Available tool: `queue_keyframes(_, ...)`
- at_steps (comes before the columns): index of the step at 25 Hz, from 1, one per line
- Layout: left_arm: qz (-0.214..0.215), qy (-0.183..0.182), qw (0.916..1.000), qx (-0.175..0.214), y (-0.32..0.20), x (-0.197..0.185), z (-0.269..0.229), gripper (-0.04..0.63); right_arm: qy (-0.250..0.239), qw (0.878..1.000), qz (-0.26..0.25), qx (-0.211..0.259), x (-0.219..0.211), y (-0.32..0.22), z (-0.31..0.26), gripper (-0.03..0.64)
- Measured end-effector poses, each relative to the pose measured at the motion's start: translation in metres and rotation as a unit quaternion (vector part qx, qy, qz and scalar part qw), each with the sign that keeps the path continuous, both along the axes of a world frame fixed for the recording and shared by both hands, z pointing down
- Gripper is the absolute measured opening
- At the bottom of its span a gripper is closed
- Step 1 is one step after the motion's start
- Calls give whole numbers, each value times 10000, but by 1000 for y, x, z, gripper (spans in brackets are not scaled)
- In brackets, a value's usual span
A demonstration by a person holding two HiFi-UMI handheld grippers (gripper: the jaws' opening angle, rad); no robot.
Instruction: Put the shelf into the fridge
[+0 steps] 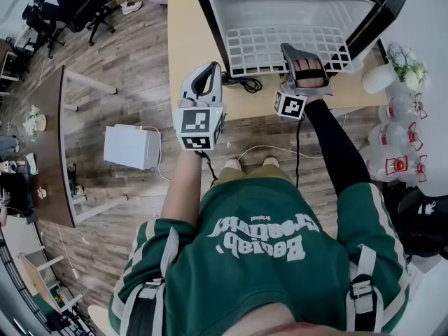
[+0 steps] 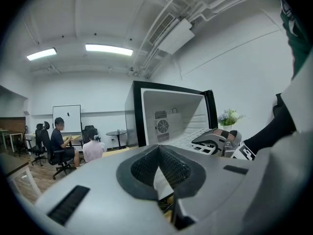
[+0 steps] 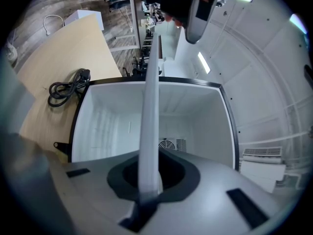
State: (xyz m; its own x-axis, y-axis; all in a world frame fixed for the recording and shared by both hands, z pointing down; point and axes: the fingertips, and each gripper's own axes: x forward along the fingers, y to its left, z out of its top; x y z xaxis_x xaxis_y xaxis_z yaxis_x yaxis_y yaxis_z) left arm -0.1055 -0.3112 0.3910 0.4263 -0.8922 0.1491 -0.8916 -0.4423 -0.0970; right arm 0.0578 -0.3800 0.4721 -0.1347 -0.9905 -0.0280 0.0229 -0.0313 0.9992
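Shelf: a white wire grid [image 1: 280, 47] lying flat across the open front of the fridge, its near edge gripped by the right gripper; in the right gripper view it shows edge-on as 1 pale bar [image 3: 149, 126] rising from the jaws.
Fridge: a small black-framed box [image 1: 210, 19] with a white inside [image 3: 195, 116], standing on the table with its door swung open to the person's right.
Right gripper: its jaws [image 1: 294, 54] are clamped nearly together on the shelf's edge (the pads [image 3: 146, 195] press on it from both sides).
Left gripper: held back from the fridge near the table's front edge [image 1: 203, 82]; its 2 jaws [image 2: 159, 168] are closed together with nothing between them.
Table: a light wooden top [image 1: 182, 40] bearing the fridge.
Cord: a coiled black cable [image 1: 241, 84] on the table just left of the shelf's near corner [image 3: 66, 87].
Floor: a white box [image 1: 131, 145] stands on the wooden boards, well left of the person.
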Motion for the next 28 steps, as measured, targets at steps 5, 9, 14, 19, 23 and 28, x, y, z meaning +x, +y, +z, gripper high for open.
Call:
queue_keyframes(5,-60,100,9999,-76,-4,3,3,0,11,10000,23,-8,0,-7,1,26)
queue_keyframes(9,-120,205,9996,-123,-8,4,3,0,-4,10000,40,-63,0,-15,0,26)
queue_keyframes(14,-166,200,9996,-135,-11,4,5,0,-8,9999,50,-110,-1,-24,0,26)
queue_keyframes(19,-188,208,9995,-134,-17,5,6,0,9,9999,63,-146,-1,-32,0,26)
queue_keyframes(23,-184,229,9995,-136,-22,7,5,0,17,9999,57,-150,-1,-37,-1,26)
queue_keyframes(28,-184,234,9995,-117,-28,10,6,0,17,9998,55,-164,-1,-45,-1,28)
